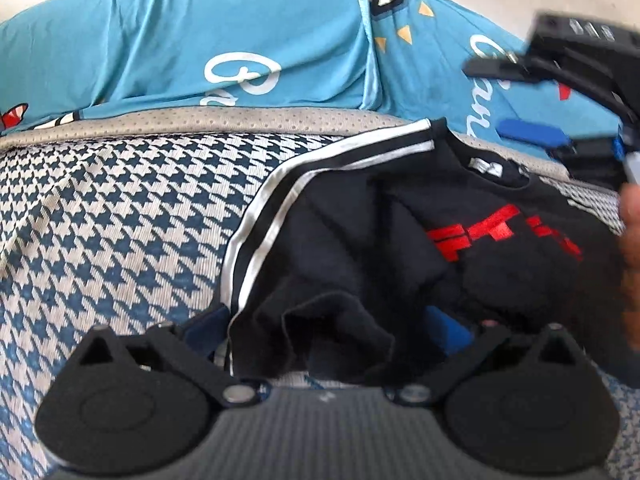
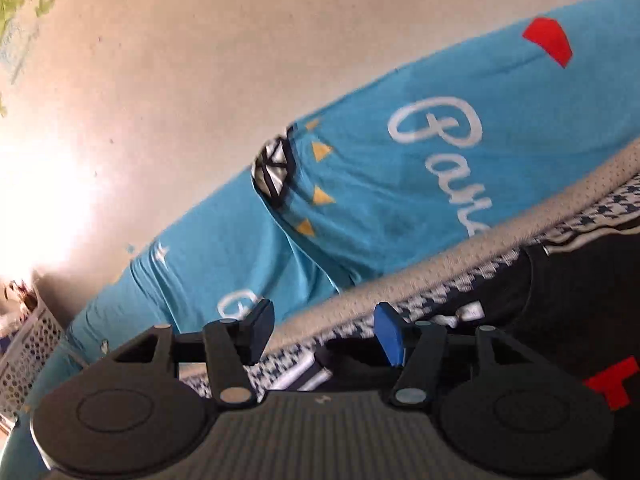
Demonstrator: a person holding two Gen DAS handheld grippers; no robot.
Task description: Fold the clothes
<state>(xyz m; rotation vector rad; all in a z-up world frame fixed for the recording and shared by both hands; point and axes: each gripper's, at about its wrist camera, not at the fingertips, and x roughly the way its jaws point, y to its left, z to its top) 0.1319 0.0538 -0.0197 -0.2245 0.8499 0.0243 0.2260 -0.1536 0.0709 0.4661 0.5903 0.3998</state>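
Black shirt (image 1: 400,248) with white sleeve stripes and red lettering lies crumpled near the houndstooth mattress's (image 1: 112,216) far edge. Left gripper (image 1: 324,324), jaws wide, straddles its bunched hem; right gripper (image 2: 324,332) hovers open, empty.

So it's a bed (image 1: 100,208) with a blue-and-white houndstooth cover. A black shirt (image 1: 360,248) with white stripes lies crumpled on it, and turquoise pillows (image 1: 200,40) sit just behind the shirt.

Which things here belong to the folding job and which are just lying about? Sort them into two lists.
Belongs to the job:
- black shirt
- left gripper
- right gripper

Just lying about:
- blue pillows
- houndstooth bedcover
- white perforated basket
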